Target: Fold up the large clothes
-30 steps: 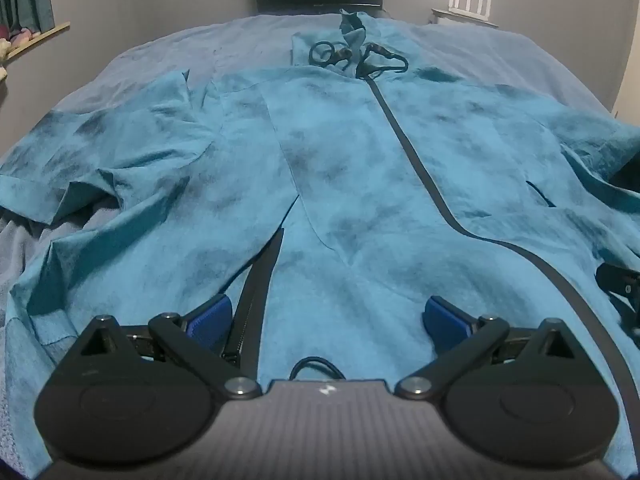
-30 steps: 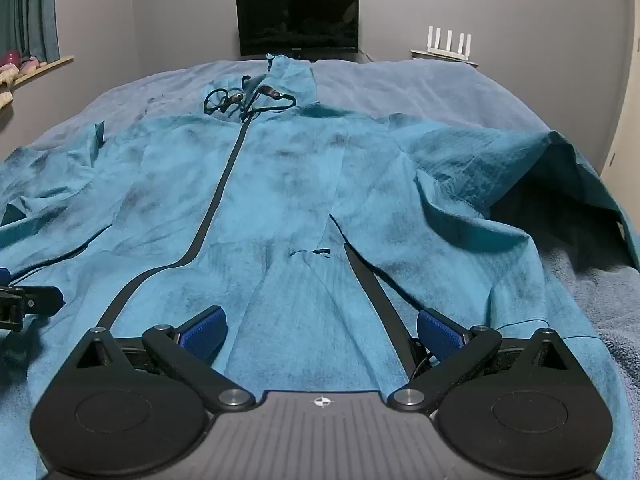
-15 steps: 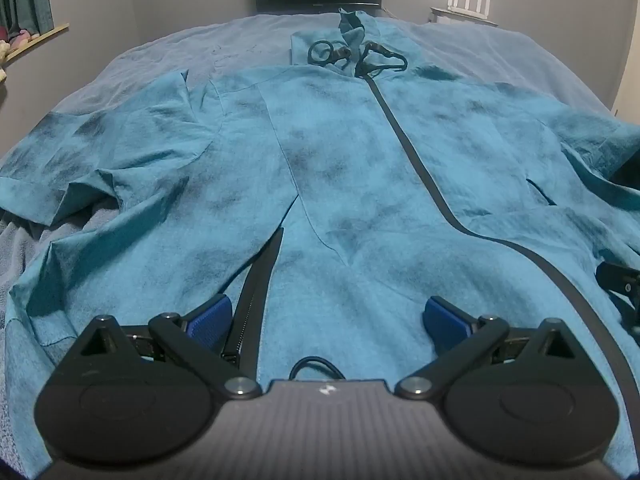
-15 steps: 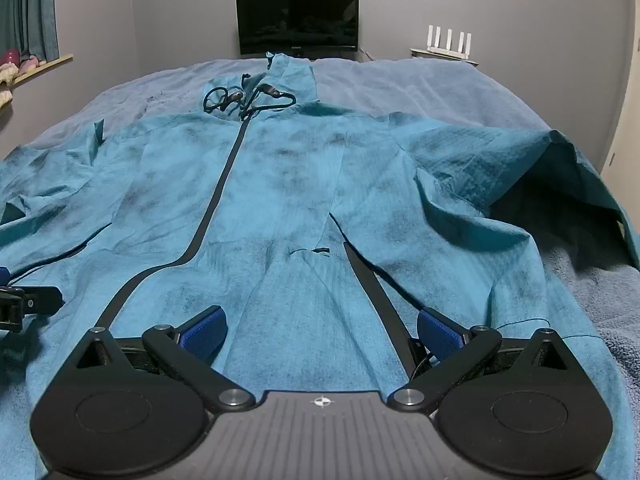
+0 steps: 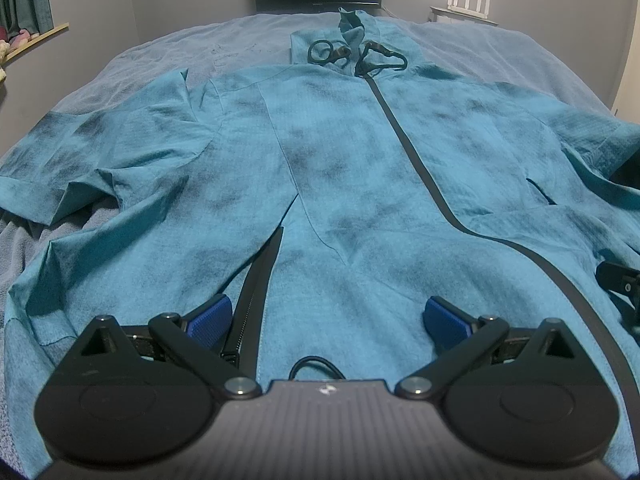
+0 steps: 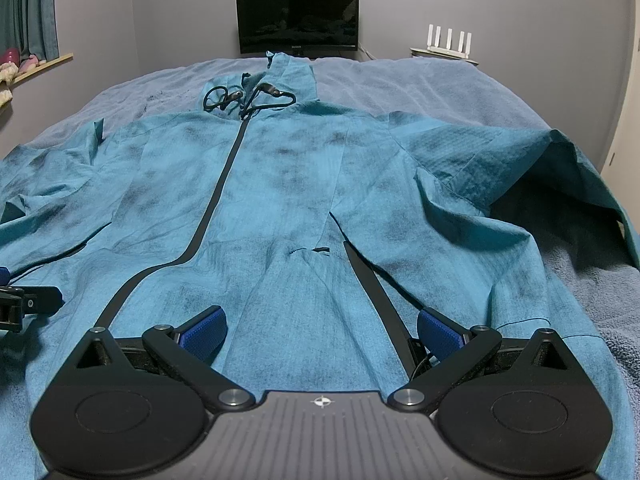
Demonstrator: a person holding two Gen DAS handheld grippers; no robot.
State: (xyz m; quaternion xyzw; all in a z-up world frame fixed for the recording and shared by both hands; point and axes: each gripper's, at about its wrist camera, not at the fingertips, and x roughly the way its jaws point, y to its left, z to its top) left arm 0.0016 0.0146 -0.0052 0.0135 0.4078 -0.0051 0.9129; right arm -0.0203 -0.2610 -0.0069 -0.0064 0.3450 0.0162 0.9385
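Lies front-up on the bed [image 6: 460, 92], this teal jacket [image 5: 340, 184], long axis running straight away from both tools along the dark zip [image 5: 404, 136], hood farthest, hem nearest. Hang spread and empty over that hem (pads gripping no cloth), left tool [image 5: 326, 318] by the left pocket zip, right tool [image 6: 320, 326] by the right. Probably equally near, so a hem-to-hood fold suits both.
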